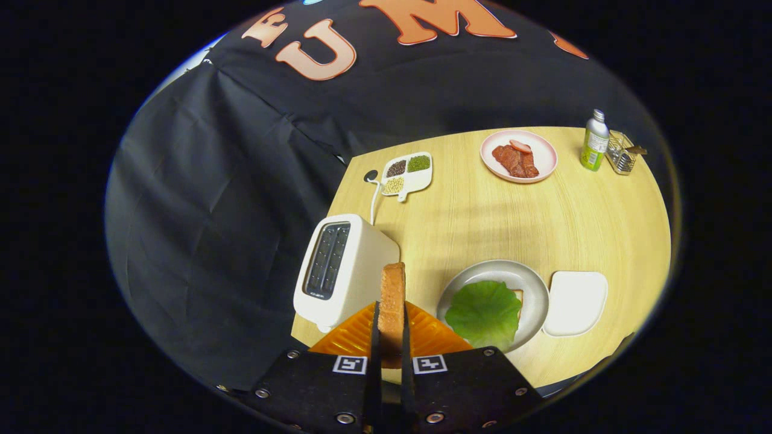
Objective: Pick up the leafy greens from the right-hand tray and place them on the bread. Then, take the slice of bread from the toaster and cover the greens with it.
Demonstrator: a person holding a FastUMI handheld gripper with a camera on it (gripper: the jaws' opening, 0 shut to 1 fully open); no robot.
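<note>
Tongs [391, 337]: pinching the slice of bread [392, 301] on both sides, holding it up on its edge.
Toaster [339, 270]: white, just left of the held slice.
Leafy greens [484, 313]: lying on the bread on the gray plate [534, 288], right of the tongs.
White tray [576, 301]: beside the plate on the surface [512, 211].

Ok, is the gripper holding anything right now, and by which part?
Yes. The gripper is shut on the bread slice, held upright on edge, with both fingers pressing its flat faces at the lower end.
</note>
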